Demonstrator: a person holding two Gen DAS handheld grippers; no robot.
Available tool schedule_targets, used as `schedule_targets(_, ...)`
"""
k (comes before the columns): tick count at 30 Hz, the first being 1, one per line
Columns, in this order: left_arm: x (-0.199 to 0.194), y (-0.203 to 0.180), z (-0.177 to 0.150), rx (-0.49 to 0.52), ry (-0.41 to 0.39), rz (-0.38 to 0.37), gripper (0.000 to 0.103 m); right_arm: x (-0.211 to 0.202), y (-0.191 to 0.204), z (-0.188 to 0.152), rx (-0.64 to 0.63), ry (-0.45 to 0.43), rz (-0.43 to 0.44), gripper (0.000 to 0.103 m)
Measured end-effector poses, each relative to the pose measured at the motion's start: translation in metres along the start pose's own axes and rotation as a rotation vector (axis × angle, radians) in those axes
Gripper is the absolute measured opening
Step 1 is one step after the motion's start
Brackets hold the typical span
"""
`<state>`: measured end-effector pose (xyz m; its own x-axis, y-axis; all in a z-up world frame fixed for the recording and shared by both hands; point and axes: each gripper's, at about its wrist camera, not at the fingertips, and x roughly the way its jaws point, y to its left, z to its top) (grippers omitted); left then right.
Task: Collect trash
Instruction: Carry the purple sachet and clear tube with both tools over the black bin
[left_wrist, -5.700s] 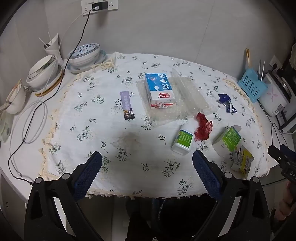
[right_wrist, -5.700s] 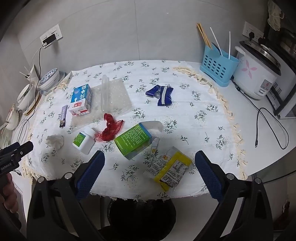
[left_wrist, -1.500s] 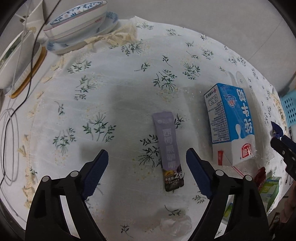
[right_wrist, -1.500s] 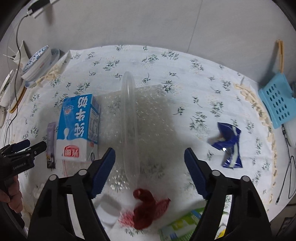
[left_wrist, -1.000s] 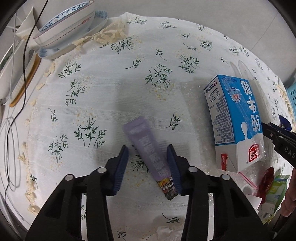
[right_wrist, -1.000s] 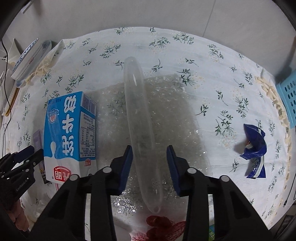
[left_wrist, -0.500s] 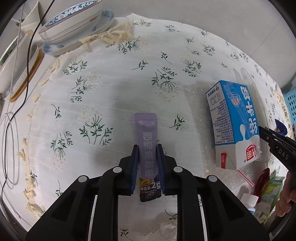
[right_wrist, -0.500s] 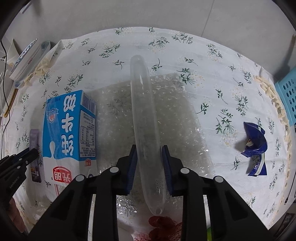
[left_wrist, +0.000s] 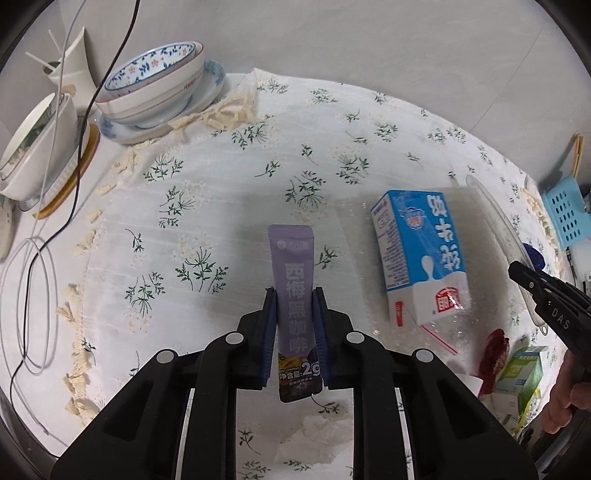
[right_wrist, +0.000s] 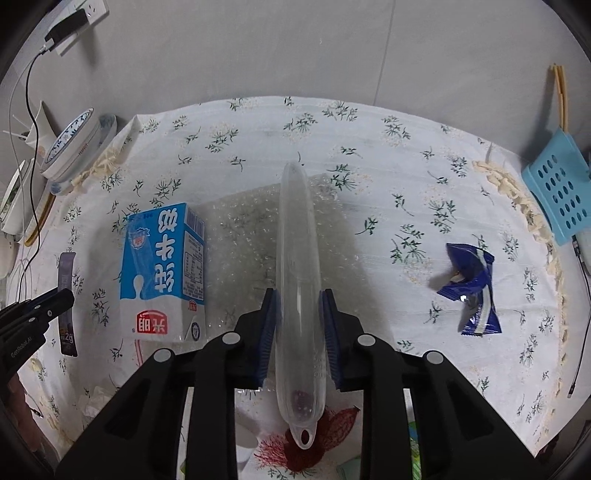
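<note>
The left tool (left_wrist: 294, 295) points steeply down over the counter (left_wrist: 229, 192), its blue pads clamped on a purple coffee sachet (left_wrist: 295, 295) that stands upright between them, its lower end hanging clear of the flowered cloth (left_wrist: 207, 229). The right tool (right_wrist: 298, 295) tilts down likewise, its jaws having just closed onto a clear plastic tube (right_wrist: 297, 266), gripped near its capped end and reaching away over a sheet of bubble wrap (right_wrist: 243, 236). A hand (left_wrist: 565, 398), only partly visible, holds the right tool's handle. Beyond, a blue milk carton (right_wrist: 162, 269) lies on the wrap, a crumpled blue wrapper (right_wrist: 471, 288) well apart, bowls (left_wrist: 155, 85) farthest.
</note>
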<state>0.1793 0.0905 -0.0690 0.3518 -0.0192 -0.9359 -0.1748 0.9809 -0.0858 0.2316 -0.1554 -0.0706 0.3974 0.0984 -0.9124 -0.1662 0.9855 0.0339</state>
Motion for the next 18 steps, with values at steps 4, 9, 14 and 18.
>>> schedule_targets(4, -0.013, -0.011, -0.006, 0.010, -0.014, -0.010, 0.018, -0.016, -0.005, -0.007, 0.008, -0.023, 0.011, 0.023)
schedule_targets(9, -0.028, -0.022, -0.015, 0.023, -0.026, -0.018, 0.018, -0.040, -0.013, -0.019, 0.018, -0.049, 0.028, 0.023)
schedule_targets(14, -0.044, -0.032, -0.024, 0.029, -0.035, -0.024, 0.018, -0.066, -0.018, -0.032, 0.021, -0.081, 0.036, 0.023)
schedule_targets(18, -0.057, -0.040, -0.033, 0.041, -0.046, -0.033, 0.018, -0.084, -0.023, -0.043, 0.025, -0.102, 0.043, 0.023)
